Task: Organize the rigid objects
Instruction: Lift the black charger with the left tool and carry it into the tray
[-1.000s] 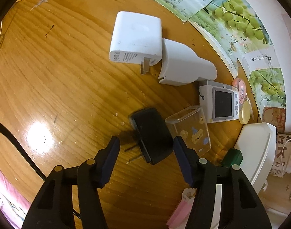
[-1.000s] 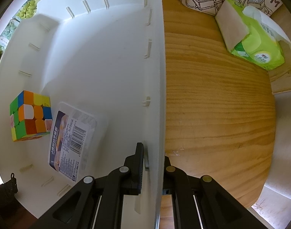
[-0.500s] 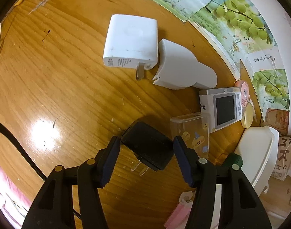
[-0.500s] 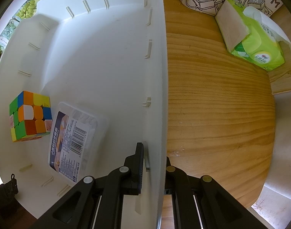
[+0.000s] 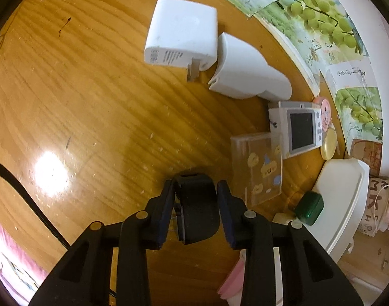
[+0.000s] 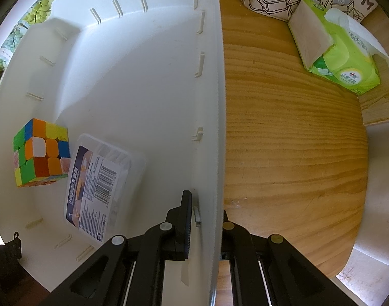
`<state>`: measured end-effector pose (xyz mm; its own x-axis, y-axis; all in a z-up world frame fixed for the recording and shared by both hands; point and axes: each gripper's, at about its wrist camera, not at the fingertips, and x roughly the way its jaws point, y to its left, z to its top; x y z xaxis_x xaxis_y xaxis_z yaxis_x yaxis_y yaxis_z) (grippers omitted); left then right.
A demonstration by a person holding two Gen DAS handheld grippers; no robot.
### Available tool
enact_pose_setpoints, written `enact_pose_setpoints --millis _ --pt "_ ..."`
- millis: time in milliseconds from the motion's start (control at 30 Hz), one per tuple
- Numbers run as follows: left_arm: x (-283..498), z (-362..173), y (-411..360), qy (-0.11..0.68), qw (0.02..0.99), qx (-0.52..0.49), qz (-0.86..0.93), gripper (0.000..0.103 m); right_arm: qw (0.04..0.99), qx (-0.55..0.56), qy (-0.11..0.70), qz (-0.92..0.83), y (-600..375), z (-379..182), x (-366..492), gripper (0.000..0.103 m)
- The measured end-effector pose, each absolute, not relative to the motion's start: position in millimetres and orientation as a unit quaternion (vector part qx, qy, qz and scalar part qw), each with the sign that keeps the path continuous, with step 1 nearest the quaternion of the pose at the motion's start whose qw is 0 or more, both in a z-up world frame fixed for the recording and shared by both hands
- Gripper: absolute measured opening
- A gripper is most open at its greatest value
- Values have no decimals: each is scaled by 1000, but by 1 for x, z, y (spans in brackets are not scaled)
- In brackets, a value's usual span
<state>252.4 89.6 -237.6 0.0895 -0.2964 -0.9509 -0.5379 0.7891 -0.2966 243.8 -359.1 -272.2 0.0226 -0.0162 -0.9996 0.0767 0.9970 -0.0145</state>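
My left gripper [image 5: 195, 191] is shut on a black plug adapter [image 5: 195, 204], its fingers pressed on both sides. Beyond it on the wooden table lie a white charger [image 5: 181, 33], a white plastic holder [image 5: 245, 71], a small white camera [image 5: 296, 127] and a clear case with cartoon stickers [image 5: 258, 168]. My right gripper [image 6: 207, 204] is shut on the side wall of a white bin [image 6: 212, 102]. The bin holds a colourful puzzle cube [image 6: 40, 153] and a clear labelled box [image 6: 102, 181].
A green case [image 5: 309, 207] sits by the white bin's end [image 5: 342, 191] at the right of the left wrist view. Grape-print posters [image 5: 322, 20] line the far edge. A green tissue pack [image 6: 334, 46] lies on the table to the right of the bin.
My left gripper has closed on the black plug adapter, which has turned and now sits between the fingers. The right gripper and the bin have hardly moved.
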Motion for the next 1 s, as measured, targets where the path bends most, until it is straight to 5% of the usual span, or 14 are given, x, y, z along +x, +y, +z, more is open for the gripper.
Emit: enact_pose_setpoints --millis 533,1000 --pt "206 -207 55 646 710 -279 36 34 732 21 681 -26 -357 -266 225 8" --pt "172 -154 25 549 802 -234 -4 33 744 13 668 -10 -354 -263 201 8"
